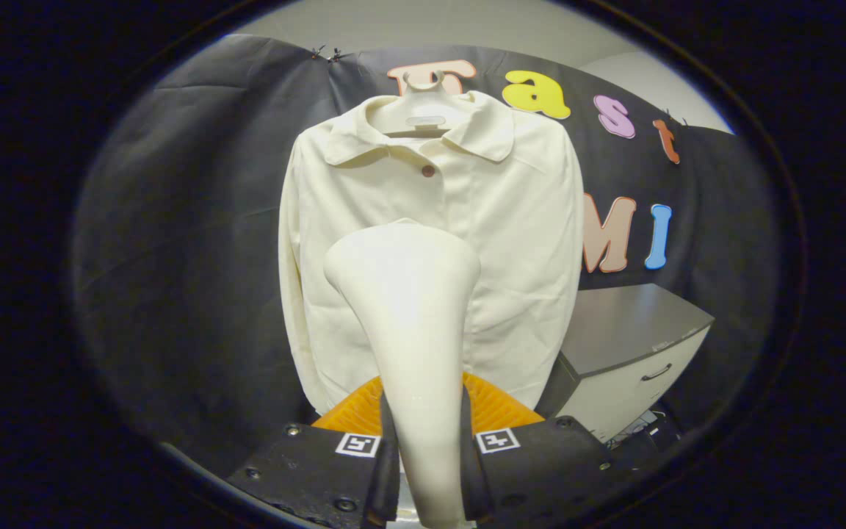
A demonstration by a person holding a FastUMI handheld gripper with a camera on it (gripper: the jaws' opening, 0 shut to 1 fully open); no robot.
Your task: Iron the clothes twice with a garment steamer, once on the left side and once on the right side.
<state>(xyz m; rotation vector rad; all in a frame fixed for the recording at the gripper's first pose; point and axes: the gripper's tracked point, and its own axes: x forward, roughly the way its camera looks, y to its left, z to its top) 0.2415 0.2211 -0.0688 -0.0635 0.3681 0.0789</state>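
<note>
Steamer (pixel 412 323) in closed gripper (pixel 423 433), seemingly near shirt (pixel 511 242)

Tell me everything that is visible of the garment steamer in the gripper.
The garment steamer looks like smooth, glossy cream-white plastic. Its narrow handle stands upright between the gripper fingers, which press on it from both sides, and it widens upward into a broad rounded head. The head points toward the cream shirt hanging on a hanger beyond it, about at the middle of the shirt front. Whether the head touches the cloth cannot be told.

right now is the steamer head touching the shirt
No, the steamer, clamped between the fingers, sits short of the hanging shirt.
</note>
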